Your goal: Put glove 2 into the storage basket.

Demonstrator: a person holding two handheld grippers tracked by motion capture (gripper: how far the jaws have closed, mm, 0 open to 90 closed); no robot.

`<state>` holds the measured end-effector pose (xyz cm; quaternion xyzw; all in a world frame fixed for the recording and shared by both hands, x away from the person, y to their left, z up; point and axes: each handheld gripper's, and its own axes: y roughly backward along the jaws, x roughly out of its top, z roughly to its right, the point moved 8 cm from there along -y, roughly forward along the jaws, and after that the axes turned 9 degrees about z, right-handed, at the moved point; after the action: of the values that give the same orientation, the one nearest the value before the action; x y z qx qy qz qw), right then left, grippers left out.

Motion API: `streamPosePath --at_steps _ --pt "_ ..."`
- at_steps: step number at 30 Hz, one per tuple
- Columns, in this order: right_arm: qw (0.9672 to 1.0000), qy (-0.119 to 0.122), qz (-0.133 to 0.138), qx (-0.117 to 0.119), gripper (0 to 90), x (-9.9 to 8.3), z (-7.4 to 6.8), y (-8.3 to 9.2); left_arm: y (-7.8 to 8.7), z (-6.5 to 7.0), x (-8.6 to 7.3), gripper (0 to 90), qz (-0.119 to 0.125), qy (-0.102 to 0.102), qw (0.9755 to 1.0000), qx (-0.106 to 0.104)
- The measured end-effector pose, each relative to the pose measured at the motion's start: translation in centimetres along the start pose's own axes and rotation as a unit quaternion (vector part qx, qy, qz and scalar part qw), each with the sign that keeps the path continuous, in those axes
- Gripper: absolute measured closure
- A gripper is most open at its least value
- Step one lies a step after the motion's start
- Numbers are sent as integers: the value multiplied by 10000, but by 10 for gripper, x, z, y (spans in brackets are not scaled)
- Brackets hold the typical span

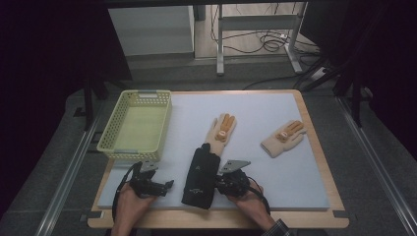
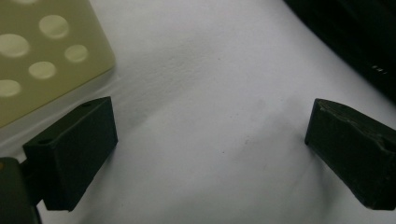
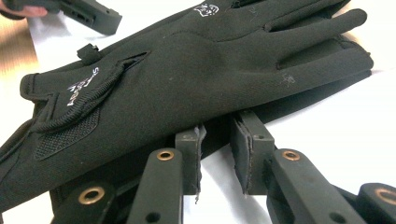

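A black glove lies flat on the white mat near the table's front edge, fingers pointing away from me. My right gripper is at its right side. In the right gripper view the glove spreads over the jaw tips, and the right gripper has its jaws a narrow gap apart at the glove's edge, with white mat showing between them. My left gripper rests left of the glove. Its jaws stand wide open over bare mat, and the black glove lies off to the upper right there.
A yellow perforated basket stands at the table's left, its corner close to the left jaw. Two beige gloves with orange fingers lie farther back, one in the middle and one to the right. Wooden table edge borders the mat.
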<state>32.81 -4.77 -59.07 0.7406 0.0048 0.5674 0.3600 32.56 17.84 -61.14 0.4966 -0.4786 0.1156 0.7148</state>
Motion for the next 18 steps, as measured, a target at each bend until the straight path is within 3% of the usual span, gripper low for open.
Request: streamPosePath --at_steps 5,8,12,18 --pt "9999 106 -18 4 711 3 -5 -6 0 0 0 26 7 9 10000 -10" --pt "9999 63 -77 116 705 2 -6 -2 1 -1 0 33 6 -32 10000 -63" --pt "9990 22 -117 435 711 -7 -16 9 6 -8 -2 95 91 -191 9992 -334" --pt "9976 109 -94 670 711 -3 -33 -4 7 -8 -3 98 82 -252 9988 -403"
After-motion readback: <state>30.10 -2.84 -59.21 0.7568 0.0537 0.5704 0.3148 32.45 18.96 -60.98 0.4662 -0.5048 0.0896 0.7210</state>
